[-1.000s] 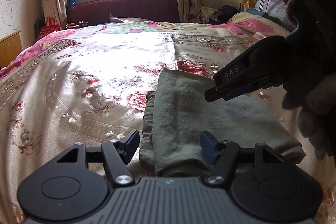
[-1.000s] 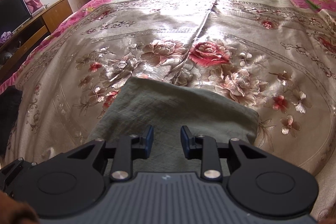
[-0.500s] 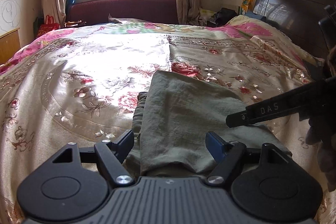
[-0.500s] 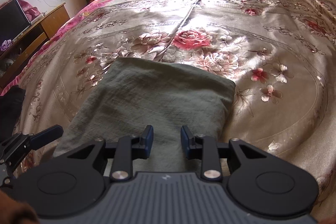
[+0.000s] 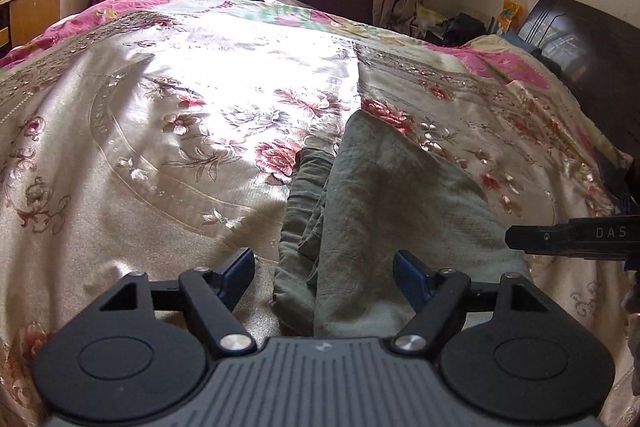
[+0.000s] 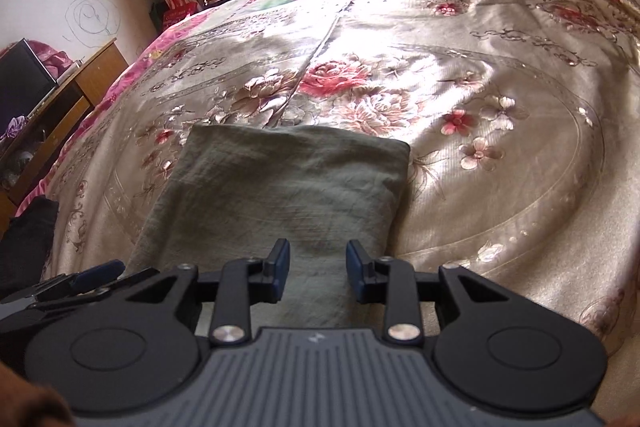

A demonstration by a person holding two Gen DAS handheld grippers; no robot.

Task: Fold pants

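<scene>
the folded grey-green cloth pants [image 6: 280, 195] lie on the shiny floral satin bedspread [image 6: 480, 67]; left gripper [image 5: 324, 273] gapes wide over their near edge, right gripper [image 6: 314, 269] opening, pinching nothing

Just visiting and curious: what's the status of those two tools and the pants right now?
Left tool open wide, empty. Right tool opening, nothing pinched. Green pants folded in a neat bundle on the floral bedspread. Nothing in the way.

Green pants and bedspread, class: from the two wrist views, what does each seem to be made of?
Pants: probably woven cotton or linen, matte, with fine crinkles and soft creases. Bedspread: likely satin or a synthetic brocade, glossy, reflecting window light in bright patches, with a floral pattern, woven or embroidered; I cannot tell which.
</scene>
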